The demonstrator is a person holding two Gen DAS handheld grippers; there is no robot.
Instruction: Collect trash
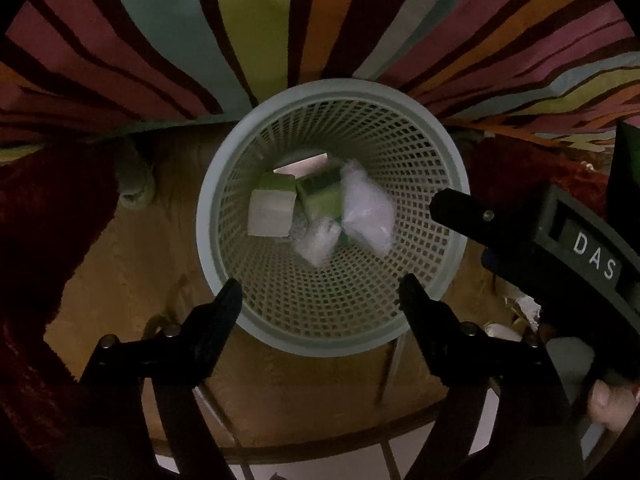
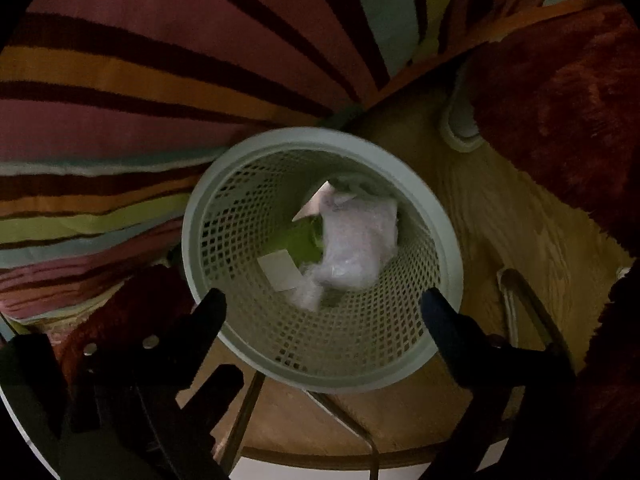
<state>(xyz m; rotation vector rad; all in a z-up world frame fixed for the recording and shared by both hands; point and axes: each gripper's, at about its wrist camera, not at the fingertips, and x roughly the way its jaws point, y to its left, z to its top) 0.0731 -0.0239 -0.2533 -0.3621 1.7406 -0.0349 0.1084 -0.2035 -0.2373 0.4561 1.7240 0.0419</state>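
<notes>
A pale green mesh wastebasket (image 1: 208, 216) stands on a wooden surface, seen from above; it also shows in the right wrist view (image 2: 192, 240). Inside lie a green and white carton (image 1: 272, 208), a second green carton (image 1: 320, 196) and crumpled clear plastic bags (image 1: 366, 210), which also show in the right wrist view (image 2: 356, 240). My left gripper (image 1: 320, 294) is open and empty above the basket's near rim. My right gripper (image 2: 322, 308) is open and empty above the basket; one of its fingers (image 1: 460, 210) reaches over the rim from the right.
A striped multicoloured cloth (image 1: 248, 20) hangs behind the basket. Dark red plush fabric (image 2: 560, 100) lies at the sides. The round wooden top (image 1: 132, 264) has a metal frame (image 2: 520, 304) beneath. Crumpled paper (image 1: 526, 306) lies at the right.
</notes>
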